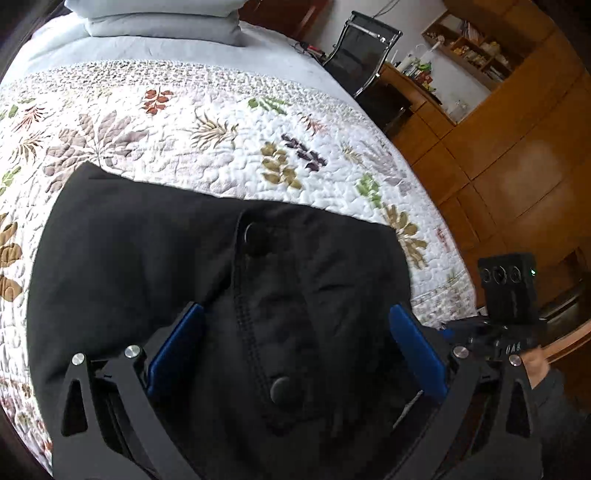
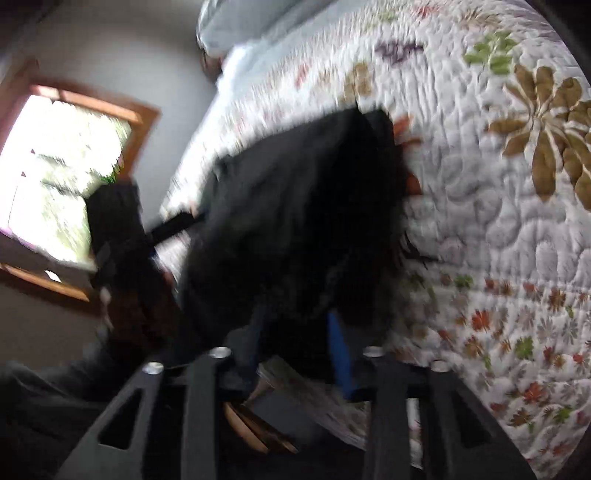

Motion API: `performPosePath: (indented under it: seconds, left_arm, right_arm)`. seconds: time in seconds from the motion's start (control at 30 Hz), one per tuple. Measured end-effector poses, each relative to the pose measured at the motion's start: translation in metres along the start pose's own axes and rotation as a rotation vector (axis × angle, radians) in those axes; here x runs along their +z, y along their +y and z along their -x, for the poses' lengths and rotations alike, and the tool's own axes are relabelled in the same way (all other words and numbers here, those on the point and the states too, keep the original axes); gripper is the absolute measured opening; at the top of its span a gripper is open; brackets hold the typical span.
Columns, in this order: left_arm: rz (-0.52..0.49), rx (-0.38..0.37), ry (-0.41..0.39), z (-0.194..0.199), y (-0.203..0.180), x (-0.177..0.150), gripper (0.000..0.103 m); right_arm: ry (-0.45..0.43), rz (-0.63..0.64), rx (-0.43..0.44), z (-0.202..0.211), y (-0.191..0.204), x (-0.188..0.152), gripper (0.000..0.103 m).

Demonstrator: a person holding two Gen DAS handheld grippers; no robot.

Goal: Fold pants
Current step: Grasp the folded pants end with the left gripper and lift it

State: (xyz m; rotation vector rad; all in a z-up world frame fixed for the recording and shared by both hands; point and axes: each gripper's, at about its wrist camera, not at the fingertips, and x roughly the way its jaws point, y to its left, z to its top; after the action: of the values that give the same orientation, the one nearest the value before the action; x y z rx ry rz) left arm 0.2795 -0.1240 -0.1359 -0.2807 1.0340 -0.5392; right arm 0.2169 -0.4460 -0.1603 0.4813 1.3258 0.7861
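Observation:
Black pants (image 1: 147, 258) lie flat on a floral quilt (image 1: 221, 122), with the buttoned fly seam running toward me. My left gripper (image 1: 295, 343) hovers over the fly, open wide, its blue pads (image 1: 177, 347) apart on either side and gripping nothing. The other gripper's camera body (image 1: 506, 295) and a hand (image 1: 535, 363) show at the pants' right edge. The right wrist view is blurred. There the pants (image 2: 295, 203) reach down to my right gripper (image 2: 297, 350), whose jaws stand narrow with black cloth between them. Blur hides whether the pads (image 2: 341, 354) press on it.
Grey pillows (image 1: 159, 22) sit at the head of the bed. A black office chair (image 1: 362, 55), a desk with shelves (image 1: 461, 48) and wooden cabinets (image 1: 517, 147) stand beyond the bed's right edge. A bright window (image 2: 66, 177) is on the other side.

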Motion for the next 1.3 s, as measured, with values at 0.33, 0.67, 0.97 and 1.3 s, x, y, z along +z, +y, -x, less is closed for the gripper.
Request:
performPosePath:
  seconds: [0.33, 0.67, 0.97, 1.3]
  left_arm:
    - [-0.086, 0.12, 0.026, -0.015, -0.009, -0.005, 0.099]
    - [-0.053, 0.011, 0.071, 0.067, 0.011, -0.003, 0.1]
    - [0.103, -0.03, 0.096, 0.11, 0.091, -0.025, 0.1]
    - [0.155, -0.021, 0.096, 0.097, 0.135, -0.035, 0.1]
  right_arm:
    - [0.005, -0.005, -0.101, -0.016, 0.005, -0.003, 0.043]
    - [-0.114, -0.051, -0.127, 0.032, 0.022, -0.01, 0.063]
    - [-0.12, 0.111, -0.033, 0.005, 0.076, 0.011, 0.064]
    - [-0.09, 0.097, -0.022, 0.001, 0.074, 0.005, 0.064]
